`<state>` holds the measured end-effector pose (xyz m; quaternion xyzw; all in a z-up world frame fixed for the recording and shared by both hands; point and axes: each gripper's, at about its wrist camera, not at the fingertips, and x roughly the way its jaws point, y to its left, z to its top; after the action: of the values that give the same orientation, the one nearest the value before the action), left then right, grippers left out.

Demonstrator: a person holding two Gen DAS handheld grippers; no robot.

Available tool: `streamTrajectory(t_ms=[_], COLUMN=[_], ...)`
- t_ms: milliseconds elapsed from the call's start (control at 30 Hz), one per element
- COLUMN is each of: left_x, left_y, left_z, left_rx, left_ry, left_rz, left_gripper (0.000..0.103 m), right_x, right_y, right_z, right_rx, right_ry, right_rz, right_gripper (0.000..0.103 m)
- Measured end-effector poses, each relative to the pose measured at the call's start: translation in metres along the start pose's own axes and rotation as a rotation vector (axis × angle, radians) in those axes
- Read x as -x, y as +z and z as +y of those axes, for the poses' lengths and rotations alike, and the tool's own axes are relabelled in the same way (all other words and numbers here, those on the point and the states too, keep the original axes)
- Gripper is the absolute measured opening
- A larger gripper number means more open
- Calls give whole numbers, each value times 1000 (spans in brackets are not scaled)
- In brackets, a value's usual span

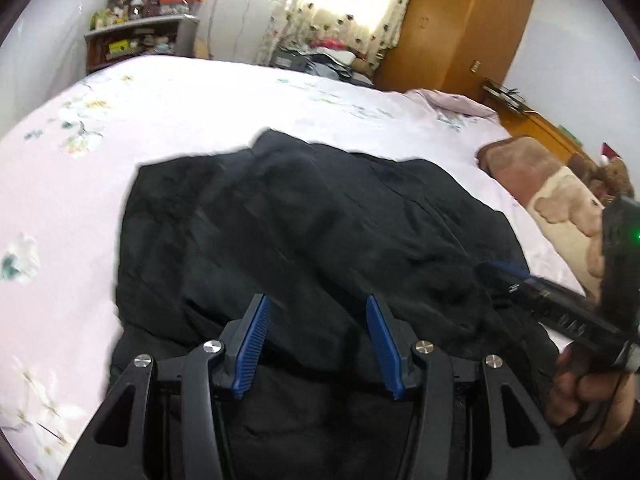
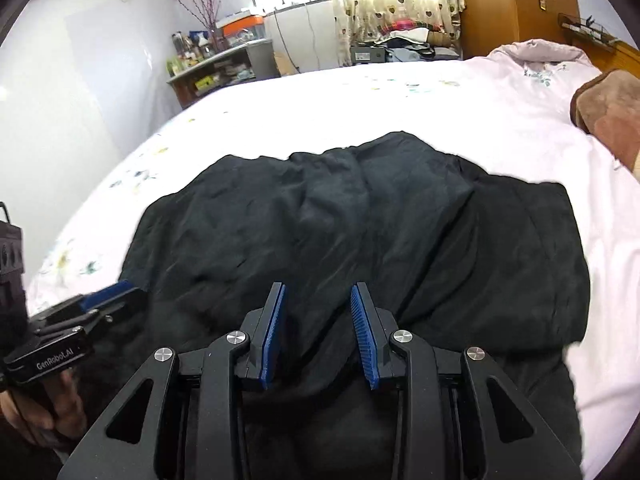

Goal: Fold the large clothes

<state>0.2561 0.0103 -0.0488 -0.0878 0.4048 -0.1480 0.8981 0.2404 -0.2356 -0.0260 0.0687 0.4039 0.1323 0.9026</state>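
Two grippers, left gripper and right gripper, hover with fingers spread, pinching nothing, over the black garment lying rumpled mid-bed; grabbing one layer risks a crooked fold.

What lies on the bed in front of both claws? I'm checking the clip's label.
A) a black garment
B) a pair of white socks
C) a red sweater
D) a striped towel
A: a crumpled black garment is spread on the pale floral bedsheet.

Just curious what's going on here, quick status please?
Left gripper and right gripper open, empty. Black garment rumpled on bed. Nothing in the way.
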Motion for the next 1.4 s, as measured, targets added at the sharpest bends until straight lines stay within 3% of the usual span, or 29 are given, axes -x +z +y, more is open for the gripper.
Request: streamTrajectory(t_ms=[133,233,500,867,1133,1400], left_x=[-41,-47,-52,-58,-22,47], left_y=[-25,-29,-34,-32,-32,-49], left_z=[5,11,3,-6,-22,-26], left_rx=[-31,-6,-33,-44,-66,-55], left_ry=[60,48,87,109,143,149], left_rz=[105,112,108,96,117,67], left_gripper=[53,53,53,53,53,53], right_x=[-36,-53,-67,-70,-29,48], right_y=[-27,-38,-38,-41,-36,-51], right_z=[-3,-15,-2,4,4,15], right_rx=[24,-12,41,46,23,35], right_ry=[-38,-29,-91,-98,-119,-130], right_rz=[114,156,142,134,129,65], right_gripper=[33,33,33,33,33,35])
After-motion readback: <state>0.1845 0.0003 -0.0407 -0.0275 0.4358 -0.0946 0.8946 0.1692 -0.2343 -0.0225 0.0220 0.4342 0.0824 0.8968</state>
